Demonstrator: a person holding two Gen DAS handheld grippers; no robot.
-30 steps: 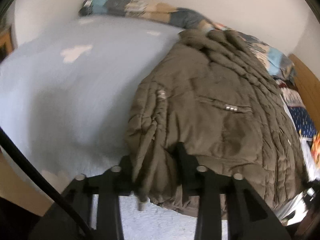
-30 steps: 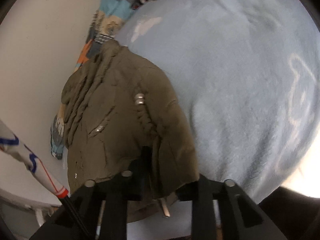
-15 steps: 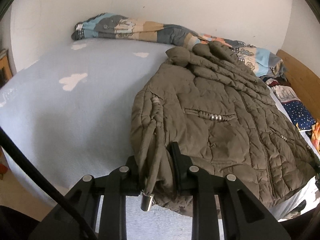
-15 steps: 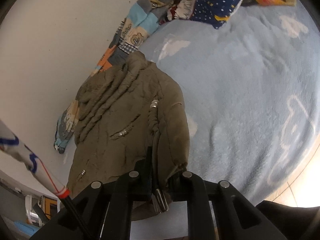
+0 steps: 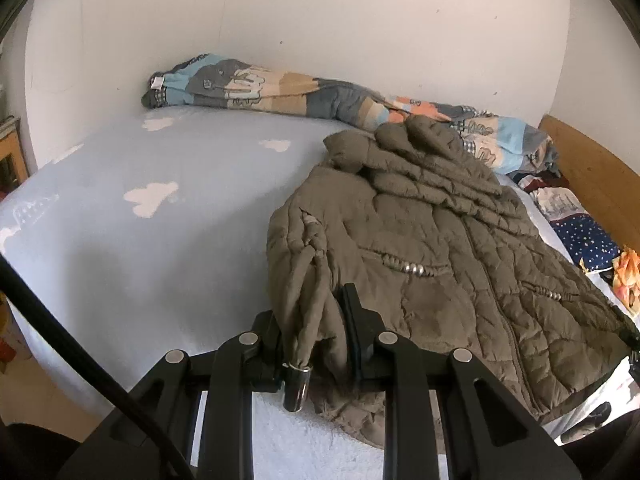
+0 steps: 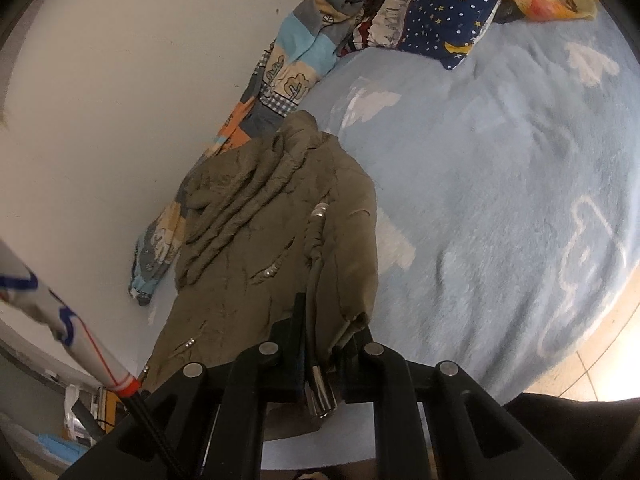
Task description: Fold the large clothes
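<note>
Both tongs have come up off the bed since a second ago, and the hem of the jacket [image 5: 420, 240] has lifted with them, so more wall shows beyond. My left gripper [image 5: 316, 344] has just finished closing and is clamped on a bunched corner of the hem, with a drawcord toggle [image 5: 296, 388] dangling just below its jaws. My right gripper [image 6: 326, 344] is pinched tight on the other hem corner, a drawcord [image 6: 316, 264] and its metal end hanging between the fingers.

Ahead of both tongs the olive quilted jacket lies front-up on the pale blue bed [image 5: 140, 260], its collar bunched at the far end against a patterned quilt [image 5: 280, 92] along the wall. Off to my left gripper's right sits a starry pillow [image 5: 584, 240].

I judge the fold barely begun: the hem is gripped and raised, but nothing is laid over yet. Carrying the hem toward the collar remains, then any further halving.
</note>
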